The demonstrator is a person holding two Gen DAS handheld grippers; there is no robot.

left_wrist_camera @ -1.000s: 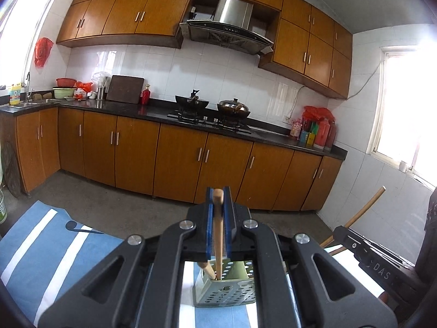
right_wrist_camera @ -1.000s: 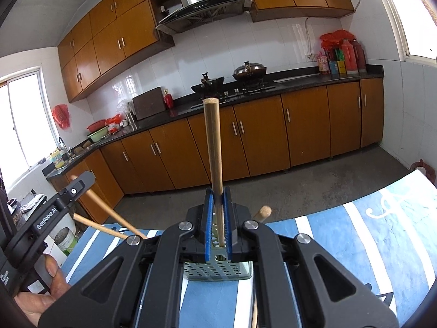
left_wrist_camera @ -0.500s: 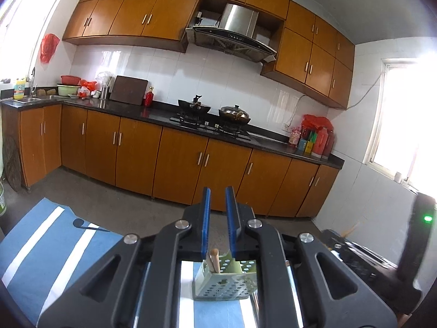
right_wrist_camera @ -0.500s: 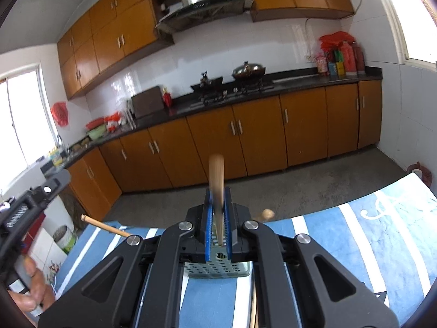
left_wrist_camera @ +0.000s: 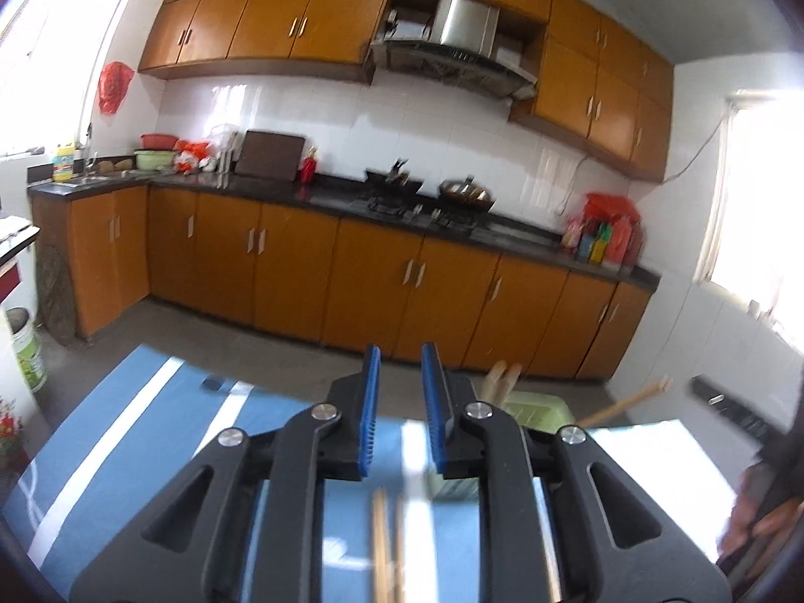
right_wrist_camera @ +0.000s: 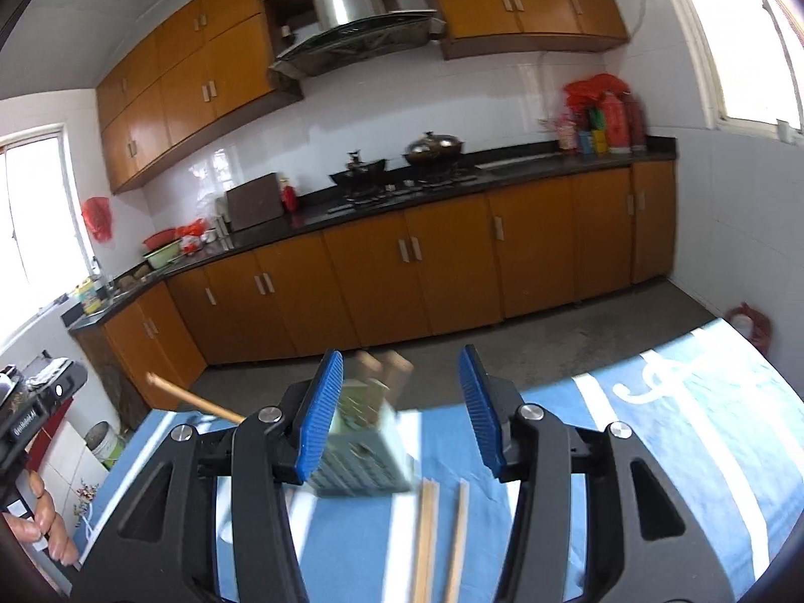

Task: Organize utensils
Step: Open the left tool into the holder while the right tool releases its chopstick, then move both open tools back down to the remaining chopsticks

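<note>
Utensil caddy (right_wrist_camera: 364, 444), perforated green, is standing on the blue striped cloth (right_wrist_camera: 628, 457), wooden handles (right_wrist_camera: 384, 367) sticking up inside. Two chopsticks (right_wrist_camera: 442, 532) are lying just in front of it. Right gripper (right_wrist_camera: 402, 412) is hanging spread wide above the caddy, empty. Left gripper (left_wrist_camera: 399, 412) is hovering beside the caddy, jaws parted, empty.

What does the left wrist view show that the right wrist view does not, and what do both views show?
Only the left wrist view shows the open left gripper and a dark utensil far out on the striped cloth. Only the right wrist view shows the open right gripper and white lettering on the cloth. Both show the perforated utensil holder with wooden handles in it and a pair of chopsticks lying before it.
</note>
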